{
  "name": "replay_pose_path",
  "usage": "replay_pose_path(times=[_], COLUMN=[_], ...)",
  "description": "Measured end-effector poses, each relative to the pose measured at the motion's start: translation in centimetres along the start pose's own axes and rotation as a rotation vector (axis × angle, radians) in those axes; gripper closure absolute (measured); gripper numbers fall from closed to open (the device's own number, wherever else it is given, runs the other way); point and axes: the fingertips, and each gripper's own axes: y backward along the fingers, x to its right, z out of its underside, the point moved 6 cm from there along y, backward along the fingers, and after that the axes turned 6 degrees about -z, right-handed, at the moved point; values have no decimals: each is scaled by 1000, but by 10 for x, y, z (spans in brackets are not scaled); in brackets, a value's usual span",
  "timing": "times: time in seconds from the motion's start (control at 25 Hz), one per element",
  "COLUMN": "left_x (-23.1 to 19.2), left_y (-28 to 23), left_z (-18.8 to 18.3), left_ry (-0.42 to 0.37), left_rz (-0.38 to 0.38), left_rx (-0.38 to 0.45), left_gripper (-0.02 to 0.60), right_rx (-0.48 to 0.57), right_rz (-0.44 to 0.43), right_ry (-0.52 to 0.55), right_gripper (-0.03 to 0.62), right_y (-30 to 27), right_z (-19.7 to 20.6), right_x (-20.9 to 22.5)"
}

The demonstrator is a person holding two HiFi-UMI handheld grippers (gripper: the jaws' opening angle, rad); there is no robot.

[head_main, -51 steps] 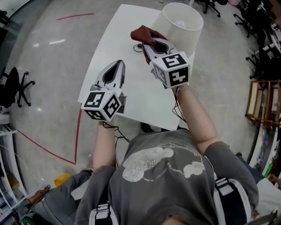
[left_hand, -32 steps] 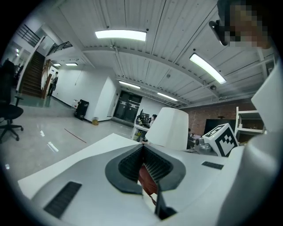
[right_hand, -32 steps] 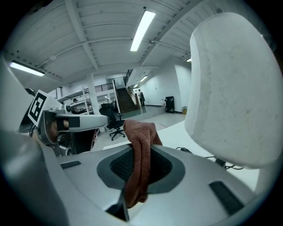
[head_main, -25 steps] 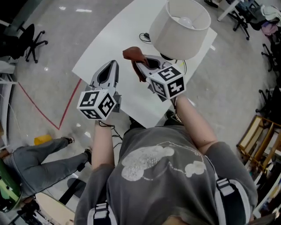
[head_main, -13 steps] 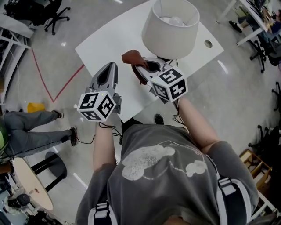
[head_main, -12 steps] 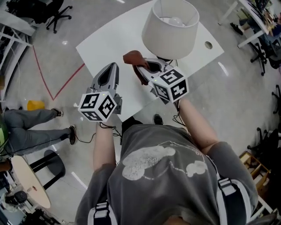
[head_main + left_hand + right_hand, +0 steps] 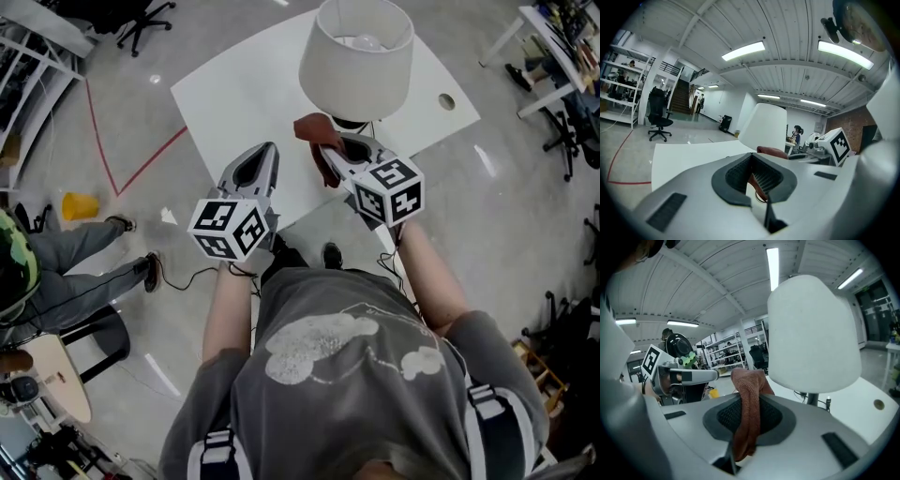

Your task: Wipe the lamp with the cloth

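The lamp (image 7: 356, 52) stands near the far edge of a plain white, flat-topped table (image 7: 244, 94). Its shade is a smooth, matte, off-white drum that widens slightly toward the bottom, and a rounded bulb (image 7: 359, 40) shows through the open top. In the right gripper view the shade sits on a thin dark stem (image 7: 812, 398). A small round hole (image 7: 446, 100) is cut into the tabletop beside the lamp. The right gripper (image 7: 330, 148) is clamped on the cloth (image 7: 317, 141), a rust-brown piece with a nubby, towel-like pile. The cloth runs as a folded strip down through the ribbed black pads and bunches up in a soft hump past the jaw tips. That hump is just beside the lower rim of the shade, and I can't tell if it touches. The left gripper (image 7: 262, 155) is held to the left of the other, over the near part of the table. Its jaws are pressed together along a narrow seam and grip nothing; its own view shows only the bare ribbed pads round a teardrop opening. Both grippers have smooth grey plastic shells, and each carries a white cube printed with black square markers at the wrist end. The floor is glossy pale grey with a red tape line (image 7: 131, 169) across it. A small yellow object (image 7: 77, 204) lies near a seated person's grey-trousered legs (image 7: 84, 272) off to the left.
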Motion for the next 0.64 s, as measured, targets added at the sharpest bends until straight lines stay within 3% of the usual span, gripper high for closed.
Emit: replay_pose_path(times=[0.64], left_x=[21], left_y=[6], left_z=[16], left_ry=[10], left_rz=[-21], left_rx=[-19], left_gripper=[574], right_rx=[-39], right_rz=[-39], right_ry=[-16], right_gripper=[537], right_y=[26], right_z=[31], right_x=[-2])
